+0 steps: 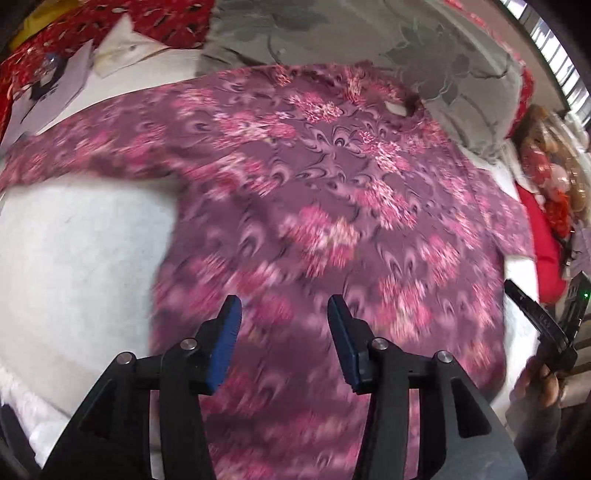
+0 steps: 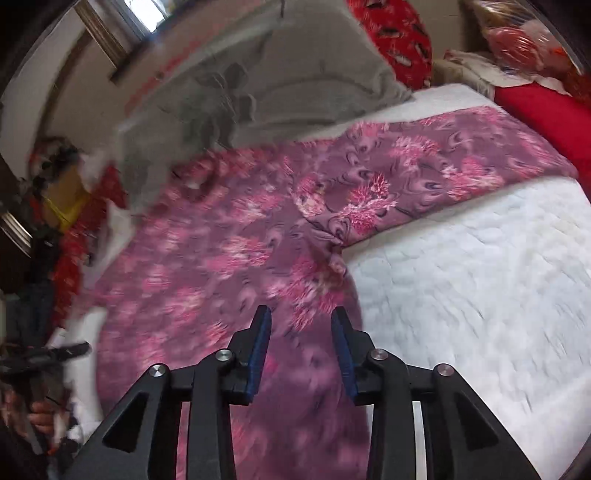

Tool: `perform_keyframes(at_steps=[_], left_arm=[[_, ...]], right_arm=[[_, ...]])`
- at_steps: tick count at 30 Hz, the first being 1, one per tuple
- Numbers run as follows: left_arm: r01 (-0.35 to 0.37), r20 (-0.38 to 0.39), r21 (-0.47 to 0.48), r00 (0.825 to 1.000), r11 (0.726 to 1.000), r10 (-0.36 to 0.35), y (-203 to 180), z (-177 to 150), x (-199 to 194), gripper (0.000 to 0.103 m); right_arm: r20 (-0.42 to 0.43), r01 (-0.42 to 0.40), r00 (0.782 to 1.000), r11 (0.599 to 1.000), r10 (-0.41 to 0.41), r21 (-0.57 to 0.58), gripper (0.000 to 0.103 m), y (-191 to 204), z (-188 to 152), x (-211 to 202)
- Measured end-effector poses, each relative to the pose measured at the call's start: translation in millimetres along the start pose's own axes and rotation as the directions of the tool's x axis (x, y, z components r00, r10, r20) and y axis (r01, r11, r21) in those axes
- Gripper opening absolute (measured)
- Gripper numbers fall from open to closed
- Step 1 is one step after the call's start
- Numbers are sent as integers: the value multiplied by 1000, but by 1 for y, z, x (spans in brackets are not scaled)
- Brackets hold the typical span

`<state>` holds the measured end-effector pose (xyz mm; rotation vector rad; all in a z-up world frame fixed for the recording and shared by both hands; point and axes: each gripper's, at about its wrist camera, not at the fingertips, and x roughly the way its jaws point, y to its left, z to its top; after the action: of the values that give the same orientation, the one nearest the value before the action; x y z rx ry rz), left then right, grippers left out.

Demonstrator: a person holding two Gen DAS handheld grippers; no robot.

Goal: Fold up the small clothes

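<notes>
A purple top with pink flowers (image 1: 314, 206) lies spread flat on a white quilted bed (image 1: 74, 251), collar at the far side. One sleeve stretches left in the left wrist view, the other stretches right in the right wrist view (image 2: 461, 162). My left gripper (image 1: 284, 314) is open and empty, just above the lower body of the top. My right gripper (image 2: 301, 325) is open and empty above the top's (image 2: 221, 258) right side edge, near the armpit. The right gripper also shows at the left wrist view's right edge (image 1: 543, 325).
A grey floral blanket (image 1: 406, 48) lies behind the collar. Red patterned fabric (image 1: 110, 26) and papers (image 1: 55, 85) sit at the far left. A red cushion (image 2: 546, 110) and bagged items (image 2: 524, 37) lie beyond the right sleeve. White quilt (image 2: 480, 295) extends to the right.
</notes>
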<state>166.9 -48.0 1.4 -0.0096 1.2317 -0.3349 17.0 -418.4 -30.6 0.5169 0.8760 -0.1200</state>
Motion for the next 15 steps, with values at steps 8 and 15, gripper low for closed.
perform_keyframes(at_steps=[8,15], left_arm=[[32,-25,47,999,998,-31,-13,2,40,67],[47,10,71,999,996,-48,-14,-5,44,80]], right_arm=[[190,11,977,905,-101,426,37,-150,63,-40],[255,-124,950,526,-183,841,54,-325,57,-54]])
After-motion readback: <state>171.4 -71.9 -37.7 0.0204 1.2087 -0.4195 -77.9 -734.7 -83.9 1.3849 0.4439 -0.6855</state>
